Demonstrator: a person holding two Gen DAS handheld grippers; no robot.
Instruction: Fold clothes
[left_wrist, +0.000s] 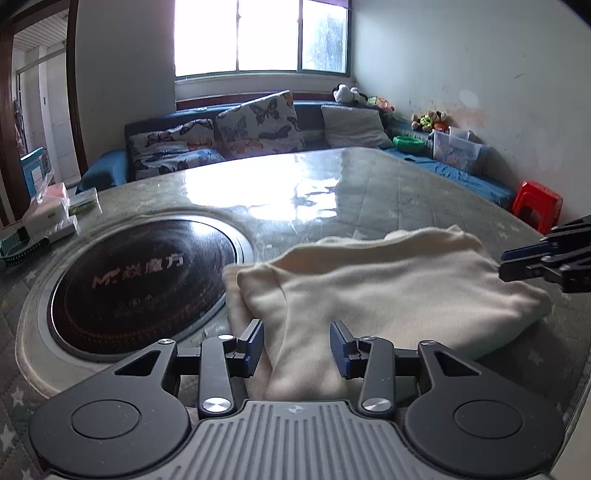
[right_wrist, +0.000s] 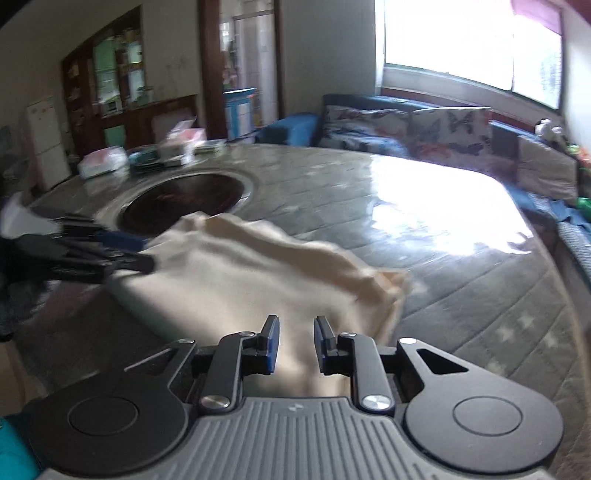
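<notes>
A cream garment lies folded in a thick bundle on the grey quilt-patterned table. My left gripper is open at the bundle's near end, with cloth lying between its blue-padded fingers. The right gripper shows at the right edge, its tips by the bundle's far corner. In the right wrist view the garment spreads ahead of my right gripper, which is open with a narrower gap and cloth between the fingers. The left gripper touches the cloth's left edge there.
A round black cooktop is set into the table left of the garment. Boxes and packets sit at the table's left edge. A sofa with butterfly cushions stands behind the table, and a red stool stands at the right.
</notes>
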